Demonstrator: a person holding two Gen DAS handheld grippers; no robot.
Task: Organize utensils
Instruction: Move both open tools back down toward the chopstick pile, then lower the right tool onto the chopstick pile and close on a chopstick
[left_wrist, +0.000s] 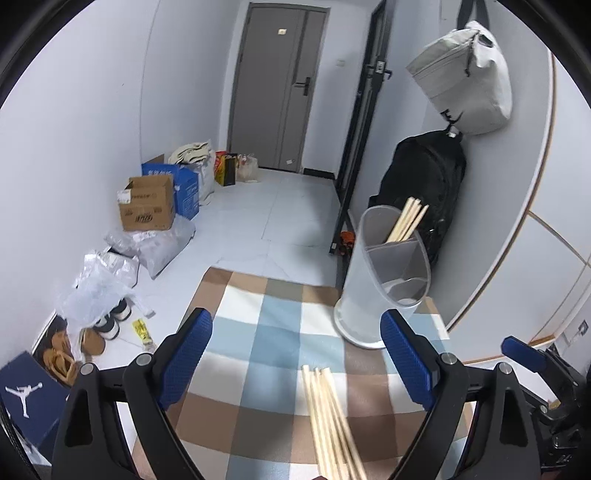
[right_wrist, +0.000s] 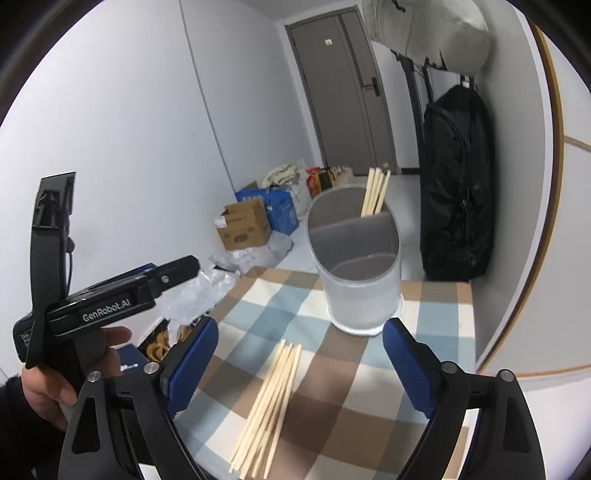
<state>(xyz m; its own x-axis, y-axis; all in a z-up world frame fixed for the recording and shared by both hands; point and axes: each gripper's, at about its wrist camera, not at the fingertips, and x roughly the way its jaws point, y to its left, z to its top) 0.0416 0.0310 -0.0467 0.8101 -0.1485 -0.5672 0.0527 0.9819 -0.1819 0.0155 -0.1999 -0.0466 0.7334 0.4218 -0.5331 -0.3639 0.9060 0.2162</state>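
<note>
A bundle of loose wooden chopsticks (left_wrist: 332, 421) lies on the checked tablecloth (left_wrist: 266, 339), also in the right wrist view (right_wrist: 271, 400). A translucent grey divided holder (left_wrist: 384, 273) stands at the table's far right, with several chopsticks (left_wrist: 406, 219) in its far compartment; it shows in the right wrist view (right_wrist: 356, 258) too. My left gripper (left_wrist: 295, 354) is open and empty above the table, just before the loose chopsticks. My right gripper (right_wrist: 301, 365) is open and empty, hovering over the bundle. The left gripper's body (right_wrist: 107, 299) shows at left in a hand.
A black backpack (right_wrist: 458, 177) and a grey bag (left_wrist: 465, 77) hang on the wall right of the table. Cardboard and blue boxes (left_wrist: 147, 203), plastic bags (left_wrist: 103, 280) and shoes (left_wrist: 74, 347) lie on the floor left. A grey door (left_wrist: 277, 85) is behind.
</note>
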